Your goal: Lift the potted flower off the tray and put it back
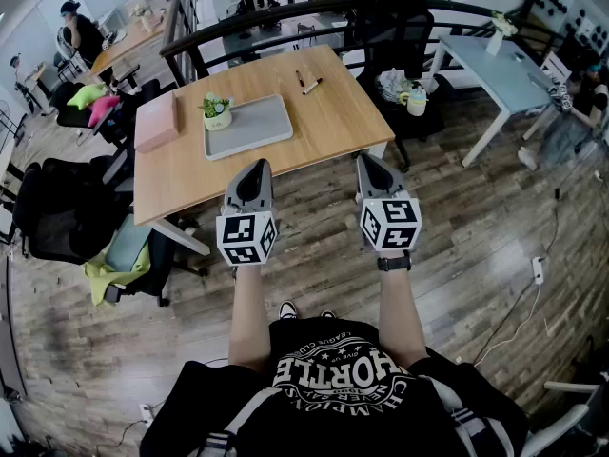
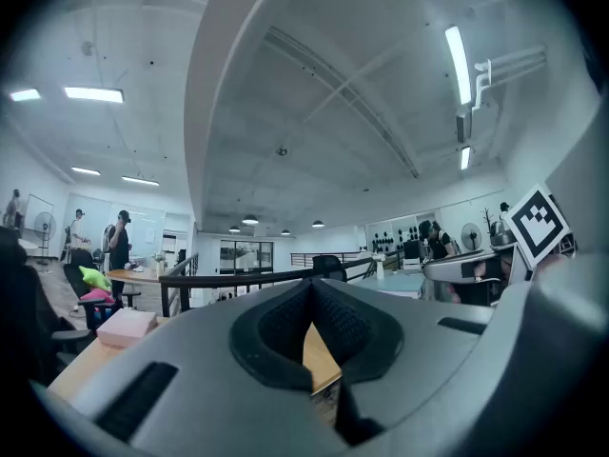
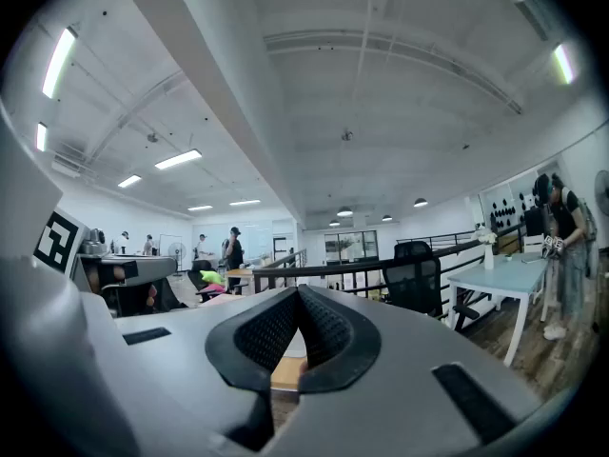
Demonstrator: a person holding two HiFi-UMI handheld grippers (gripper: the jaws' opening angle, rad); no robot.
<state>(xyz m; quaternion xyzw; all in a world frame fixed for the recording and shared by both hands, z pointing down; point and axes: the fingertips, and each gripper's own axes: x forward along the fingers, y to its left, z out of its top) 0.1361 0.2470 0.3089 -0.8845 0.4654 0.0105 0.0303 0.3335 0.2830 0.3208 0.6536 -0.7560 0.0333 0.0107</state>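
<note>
A small potted flower (image 1: 217,111) in a pale pot stands on the left end of a grey tray (image 1: 249,125) on the wooden table (image 1: 285,136). My left gripper (image 1: 253,167) hangs at the table's near edge, shut and empty. To its right my right gripper (image 1: 366,162) is level with it, also shut with nothing between its jaws. Both are well short of the tray. In the left gripper view the jaws (image 2: 309,288) meet at the tips, and the right gripper view shows the same (image 3: 298,293). Neither gripper view shows the flower.
A pink box (image 1: 157,122) lies on the table left of the tray, and two pens (image 1: 306,82) lie at the far side. Black office chairs (image 1: 57,212) stand left of the table, another (image 1: 395,17) behind it. A railing (image 1: 285,17) runs behind. A light blue table (image 1: 500,69) stands far right.
</note>
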